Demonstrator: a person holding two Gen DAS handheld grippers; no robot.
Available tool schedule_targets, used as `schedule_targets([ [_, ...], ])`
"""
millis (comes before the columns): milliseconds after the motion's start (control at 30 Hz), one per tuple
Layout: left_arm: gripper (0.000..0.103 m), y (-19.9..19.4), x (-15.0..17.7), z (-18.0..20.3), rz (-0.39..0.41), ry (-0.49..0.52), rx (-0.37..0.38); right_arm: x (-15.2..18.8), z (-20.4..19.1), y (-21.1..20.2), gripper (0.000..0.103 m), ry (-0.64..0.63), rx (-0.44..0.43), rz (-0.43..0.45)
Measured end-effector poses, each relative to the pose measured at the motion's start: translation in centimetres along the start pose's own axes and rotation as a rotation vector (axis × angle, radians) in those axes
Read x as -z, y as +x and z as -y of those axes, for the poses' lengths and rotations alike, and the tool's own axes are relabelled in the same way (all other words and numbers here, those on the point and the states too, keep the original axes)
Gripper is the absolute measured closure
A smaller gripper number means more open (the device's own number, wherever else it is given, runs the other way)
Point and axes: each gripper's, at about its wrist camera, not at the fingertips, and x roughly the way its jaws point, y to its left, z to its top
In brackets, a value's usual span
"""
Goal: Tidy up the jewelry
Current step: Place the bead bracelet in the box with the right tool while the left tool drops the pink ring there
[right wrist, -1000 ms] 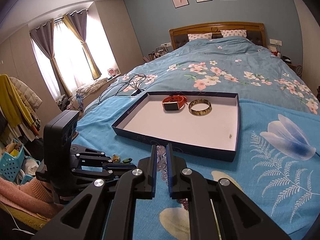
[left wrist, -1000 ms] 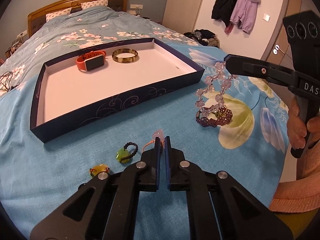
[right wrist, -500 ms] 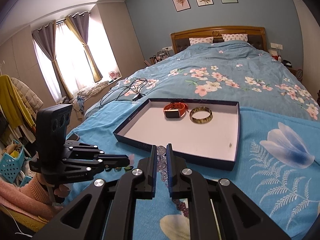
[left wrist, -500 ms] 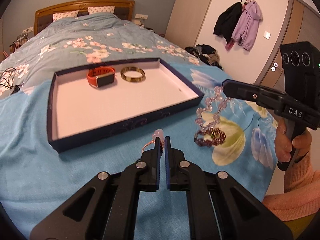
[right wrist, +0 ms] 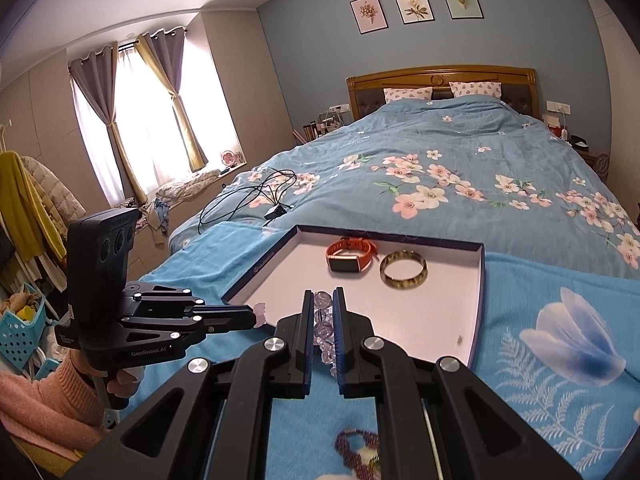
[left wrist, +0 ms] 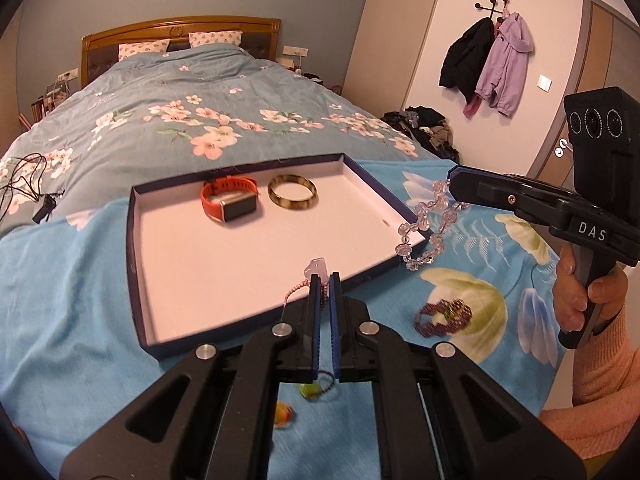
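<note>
A dark blue tray (left wrist: 135, 264) (right wrist: 478, 308) with a white floor lies on the bed and holds an orange watch (left wrist: 229, 202) (right wrist: 349, 255) and an amber bangle (left wrist: 292, 197) (right wrist: 403, 274). My left gripper (left wrist: 323, 277) (right wrist: 256, 317) is shut on a pink cord bracelet with a pale stone (left wrist: 316, 268) (right wrist: 260, 313), lifted over the tray's near wall. My right gripper (right wrist: 322, 300) (left wrist: 451, 184) is shut on a clear bead bracelet (left wrist: 424, 228) (right wrist: 323, 322), which dangles by the tray's right corner. A purple bead bracelet (left wrist: 442, 317) (right wrist: 356, 450) lies on the bedspread.
A green pendant (left wrist: 312, 390) and an orange one (left wrist: 283, 414) lie on the bedspread under my left gripper. A black cable (right wrist: 256, 196) sprawls to the tray's left. A person's hand in a pink sleeve (left wrist: 584, 300) grips each handle. The bed's edge drops off at right.
Both grippers have risen and moved toward the tray with their bracelets. The clear bead bracelet has lifted off the purple one and now hangs free beside the tray's corner.
</note>
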Motion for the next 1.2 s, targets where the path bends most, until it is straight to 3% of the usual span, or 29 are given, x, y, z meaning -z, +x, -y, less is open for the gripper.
schedule_targets([
  [767,0.099,4.2,-3.1,-2.5,-0.044,0.018,-0.067,-2.5,2.6,6.9,0.096,0.048,0.053,-0.065],
  [1200,0.099,6.6,-4.3,-3.3,-0.073,0.024,-0.099,-3.5,3.5,10.0,0.096,0.100,0.024,-0.090],
])
